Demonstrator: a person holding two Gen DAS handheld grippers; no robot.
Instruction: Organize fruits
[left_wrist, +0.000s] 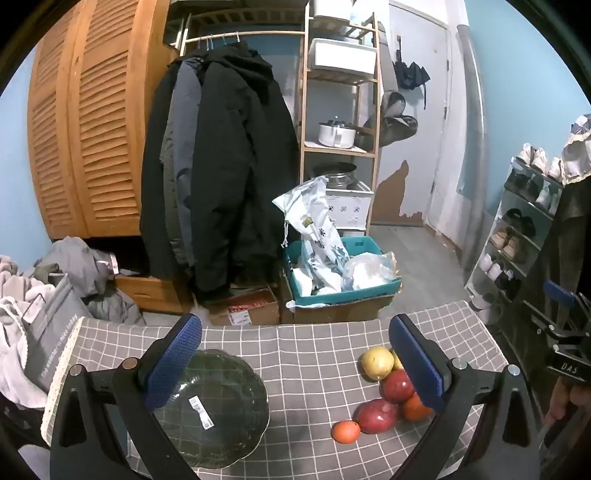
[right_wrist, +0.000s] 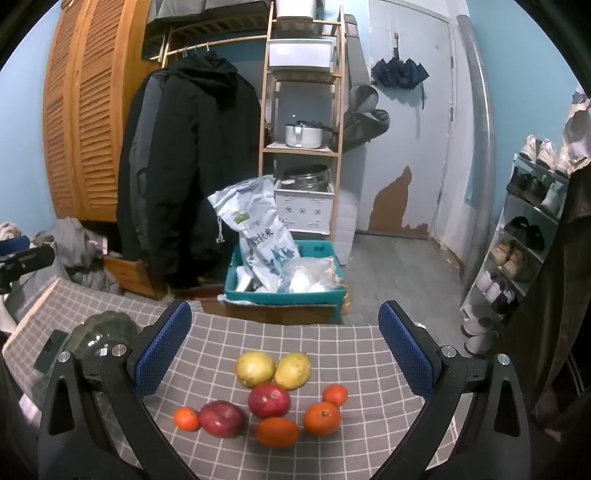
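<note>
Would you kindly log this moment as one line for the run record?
left tongs: open, empty | right tongs: open, empty | glass bowl: empty | fruits: clustered on checked tablecloth, none moved yet

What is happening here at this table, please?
A person holds two claws over a checked tablecloth, both open and empty. The fruit lies loose on the cloth: two yellow fruits, two red apples and four oranges. The glass bowl beside them is empty, so sorting has not started.

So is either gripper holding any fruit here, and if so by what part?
Nothing is held. The left gripper and right gripper both stand open and empty above the table; the fruits lie untouched on the cloth.
</note>
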